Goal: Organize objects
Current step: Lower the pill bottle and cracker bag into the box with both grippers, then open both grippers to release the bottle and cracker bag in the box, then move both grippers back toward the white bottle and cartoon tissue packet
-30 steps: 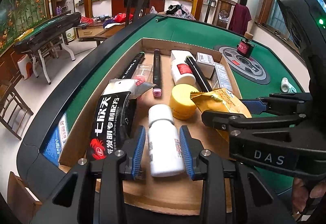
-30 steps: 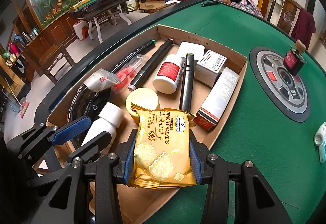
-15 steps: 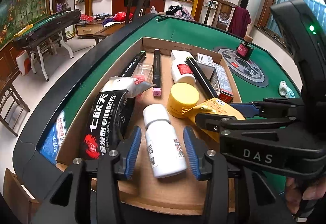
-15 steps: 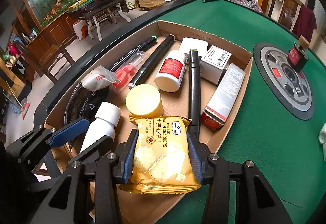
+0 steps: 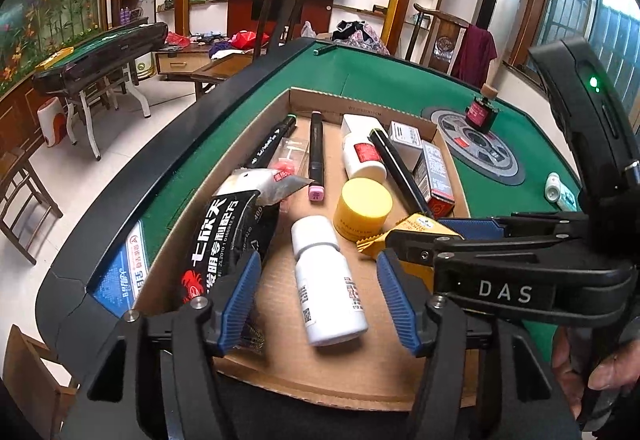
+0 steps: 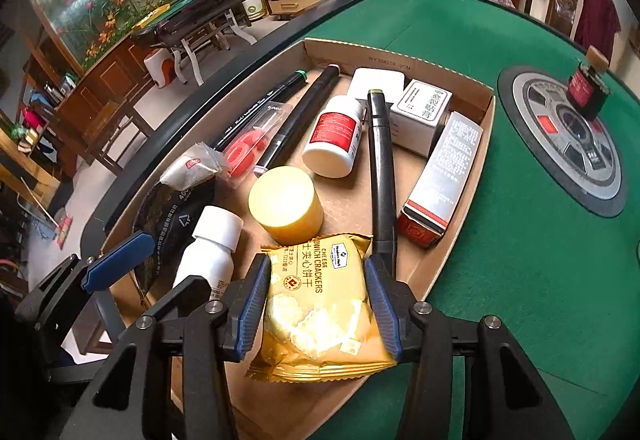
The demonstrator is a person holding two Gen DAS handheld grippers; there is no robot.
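A shallow cardboard box [image 5: 360,102] [image 6: 460,78] lies on the green table and holds several items. A white bottle [image 5: 326,282] [image 6: 208,252] lies on the box floor between my left gripper's [image 5: 318,300] open jaws, touching neither pad. My right gripper [image 6: 316,310] is shut on a yellow cheese cracker packet [image 6: 320,304] [image 5: 416,226], held over the box's near right corner. A yellow round jar [image 5: 363,208] [image 6: 286,202] stands just beyond both.
The box also holds black markers [image 5: 315,148], a black pen [image 6: 380,164], a red-labelled white bottle [image 6: 336,136], small cartons [image 6: 442,176], and a black snack bag [image 5: 224,240]. A grey round disc [image 6: 568,132] with a small dark bottle [image 6: 586,88] sits on the table right.
My left gripper has opened and drawn back from the white bottle, which now lies free in the box. My right gripper has lowered the cracker packet toward the box.
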